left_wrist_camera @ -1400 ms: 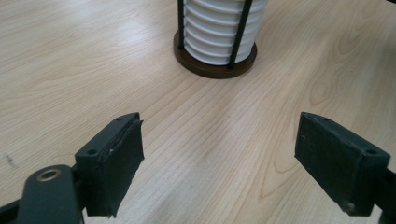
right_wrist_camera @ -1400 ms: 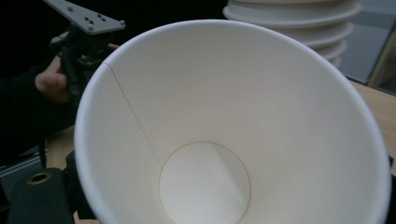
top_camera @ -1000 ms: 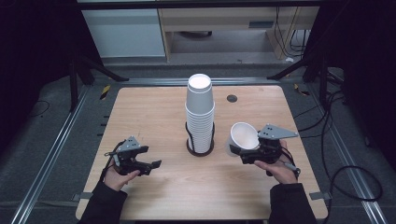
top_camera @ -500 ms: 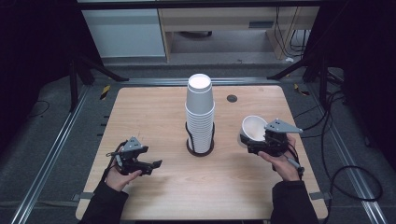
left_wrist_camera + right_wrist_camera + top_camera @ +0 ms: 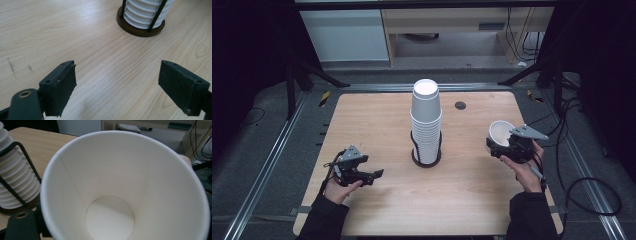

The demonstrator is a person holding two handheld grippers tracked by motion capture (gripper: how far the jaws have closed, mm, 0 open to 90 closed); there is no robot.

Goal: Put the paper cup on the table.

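A tall stack of upturned white paper cups [image 5: 426, 120] stands in a dark wire holder [image 5: 426, 159] at the table's middle; its ribbed base shows in the left gripper view [image 5: 146, 15] and at the left edge of the right gripper view [image 5: 15, 177]. My right gripper [image 5: 507, 145] is shut on a single white paper cup [image 5: 501, 132], held tilted with its mouth upward near the table's right edge; its inside [image 5: 117, 195] faces the camera. My left gripper [image 5: 364, 175] rests low at the front left, jaws wide apart with nothing between them [image 5: 117, 85].
A small dark round hole [image 5: 460, 105] sits in the wooden table [image 5: 377, 120] behind and right of the stack. Cables [image 5: 582, 185] trail off the right side. Metal rails [image 5: 277, 150] and a dark floor surround the table.
My right gripper has carried the cup rightward, away from the stack and toward the table's right edge, tilting its mouth more upward. The left gripper has stayed put.
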